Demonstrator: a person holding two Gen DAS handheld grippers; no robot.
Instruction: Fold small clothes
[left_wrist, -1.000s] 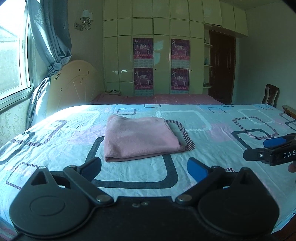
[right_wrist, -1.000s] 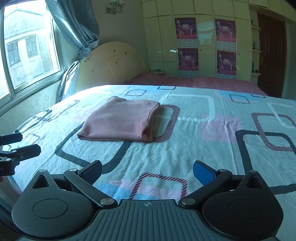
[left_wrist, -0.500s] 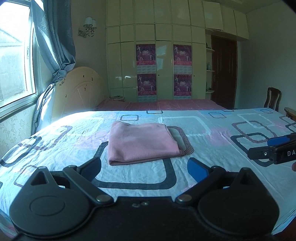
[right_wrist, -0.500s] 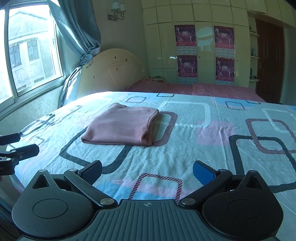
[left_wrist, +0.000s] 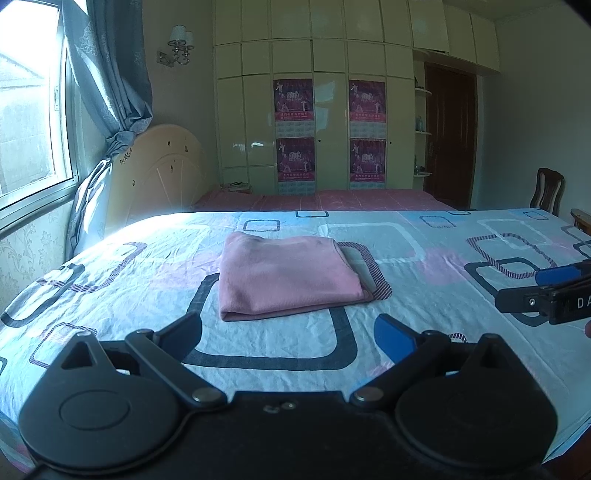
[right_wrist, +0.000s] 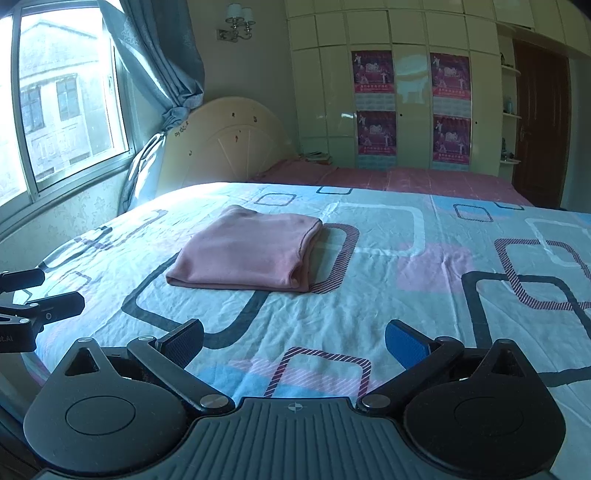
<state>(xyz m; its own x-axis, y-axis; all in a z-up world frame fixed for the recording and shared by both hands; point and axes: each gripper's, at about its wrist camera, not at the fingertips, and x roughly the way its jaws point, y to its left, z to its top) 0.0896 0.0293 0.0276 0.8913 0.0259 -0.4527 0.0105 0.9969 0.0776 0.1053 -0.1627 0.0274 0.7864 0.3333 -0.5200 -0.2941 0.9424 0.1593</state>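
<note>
in the left wrist view, a window (left_wrist: 26, 122) fills the upper left. the left gripper (left_wrist: 288, 334) sits low centre, fingers apart, holding nothing. a folded pink cloth (left_wrist: 286, 275) lies mid-frame on the bed (left_wrist: 424, 306). the right gripper (right_wrist: 293, 341), low centre in its own view, is likewise spread and holds nothing.

folded cloth (left_wrist: 286, 275) on bed (left_wrist: 424, 254), mid | headboard (left_wrist: 159, 173) left-behind | wardrobe (left_wrist: 325, 122) behind bed | chair (left_wrist: 546, 190) far right, apparently beside bed | window (right_wrist: 62, 103) left
</note>
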